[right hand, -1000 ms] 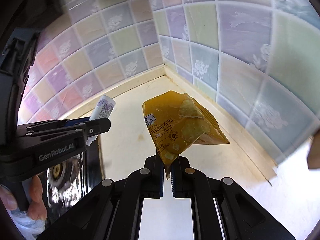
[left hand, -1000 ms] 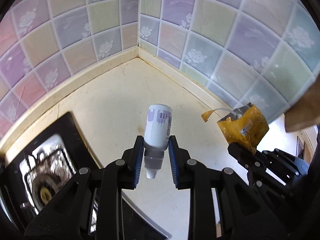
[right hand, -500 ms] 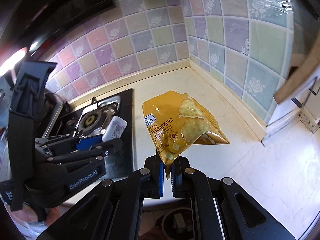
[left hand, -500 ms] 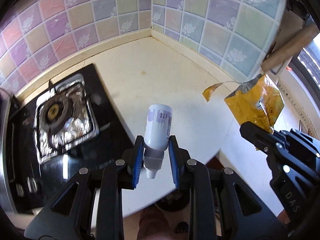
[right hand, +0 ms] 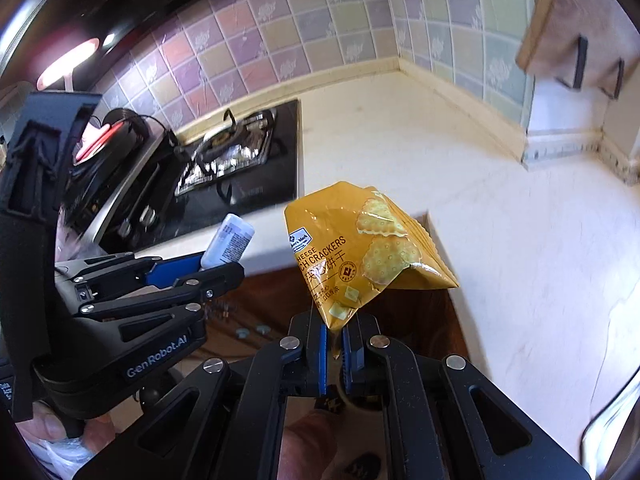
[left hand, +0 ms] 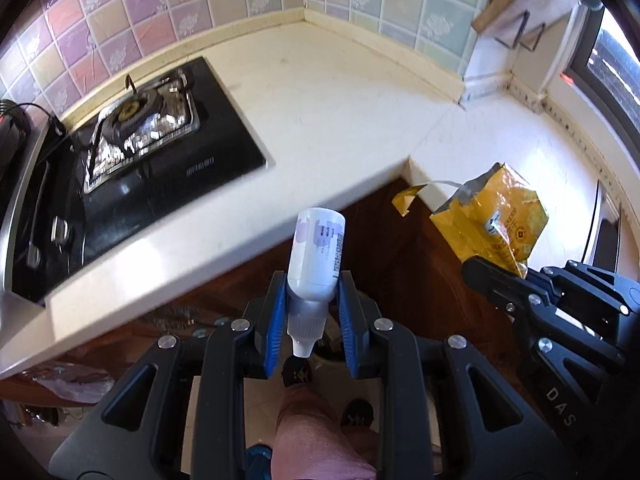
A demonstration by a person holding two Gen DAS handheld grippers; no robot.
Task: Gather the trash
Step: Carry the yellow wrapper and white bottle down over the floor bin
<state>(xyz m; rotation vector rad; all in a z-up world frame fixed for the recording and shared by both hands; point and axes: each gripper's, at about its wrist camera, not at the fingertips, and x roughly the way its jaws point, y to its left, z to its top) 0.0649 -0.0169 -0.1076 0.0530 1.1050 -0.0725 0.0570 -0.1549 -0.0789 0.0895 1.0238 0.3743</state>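
1. Left gripper (left hand: 312, 312) clamped on a small white bottle (left hand: 318, 250), cap toward the camera, just off the countertop (left hand: 340, 120) front edge.
2. Right gripper (right hand: 335, 350) pinched tight on a yellow cracker bag (right hand: 360, 248), beside the same edge, at the countertop's inner corner.
3. Black stove (left hand: 140, 152) on the countertop, well apart from both.

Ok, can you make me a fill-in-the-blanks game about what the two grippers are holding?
1. The left gripper is shut on a small white ____.
2. The right gripper pinches a ____ cracker bag.
3. The black gas stove is set into the ____.
4. The wall behind the stove is covered in ____.

Missing words: bottle; yellow; countertop; tiles
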